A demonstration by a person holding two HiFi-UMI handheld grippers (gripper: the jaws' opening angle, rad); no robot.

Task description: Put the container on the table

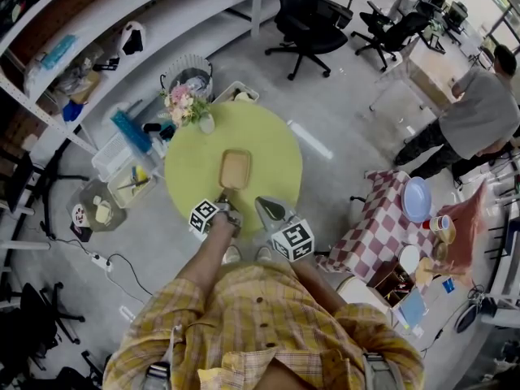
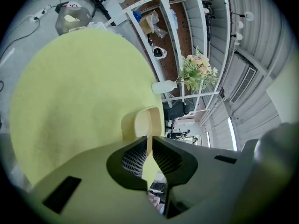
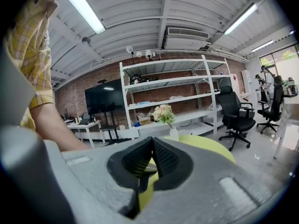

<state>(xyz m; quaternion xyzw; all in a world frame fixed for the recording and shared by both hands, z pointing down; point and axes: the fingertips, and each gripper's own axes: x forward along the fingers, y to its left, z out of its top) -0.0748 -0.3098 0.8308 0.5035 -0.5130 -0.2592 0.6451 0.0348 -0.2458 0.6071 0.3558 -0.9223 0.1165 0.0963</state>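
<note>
Since the container (image 1: 235, 169) appears to rest just inside the near edge of the table (image 1: 188, 177), left gripper (image 1: 227, 207) clamped on its near rim, we judge unclamping squarely best; right gripper (image 1: 265, 206) closed, empty.

Flower vase (image 1: 191, 108) stands at eleven o'clock, black office chairs (image 1: 309, 15) at one, a checkered cloth (image 1: 382, 226) with a blue plate (image 1: 417, 199) at four.

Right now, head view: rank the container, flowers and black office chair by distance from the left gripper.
1. container, mid table, its rim clamped in the left gripper.
2. flowers, at the table's far left edge.
3. office chair, well beyond the table.
</note>
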